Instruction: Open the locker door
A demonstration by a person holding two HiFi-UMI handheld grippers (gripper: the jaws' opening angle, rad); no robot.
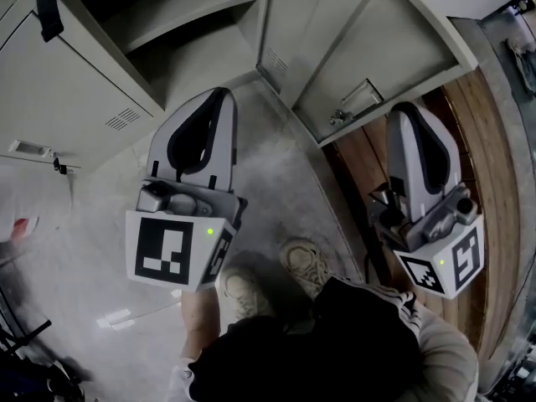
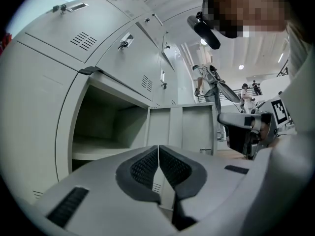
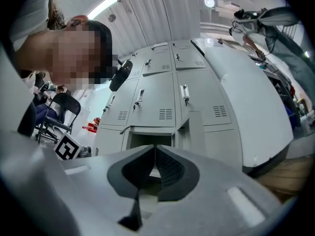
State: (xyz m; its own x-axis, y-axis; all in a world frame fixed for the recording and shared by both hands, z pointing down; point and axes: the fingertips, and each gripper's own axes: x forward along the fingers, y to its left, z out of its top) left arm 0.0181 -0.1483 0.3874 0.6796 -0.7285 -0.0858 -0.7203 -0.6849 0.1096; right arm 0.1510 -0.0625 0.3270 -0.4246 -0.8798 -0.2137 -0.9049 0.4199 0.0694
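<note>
As door stands open, boxy grey-metal locker

**Grey floor, wooden strip and a locker shelf**

A mottled grey floor is seen from above, and a strip of wooden floor runs along its right side. The lockers stand on the grey floor, and the open door of one hangs over the line where the two surfaces meet. Two pale shoes are planted on the grey floor, close to the wooden strip. Towards the lower left a white strip lies flat on the grey floor. A small red thing is seen at the left edge, too blurred to be named. Inside the open locker a shelf is set across the compartment.
</note>
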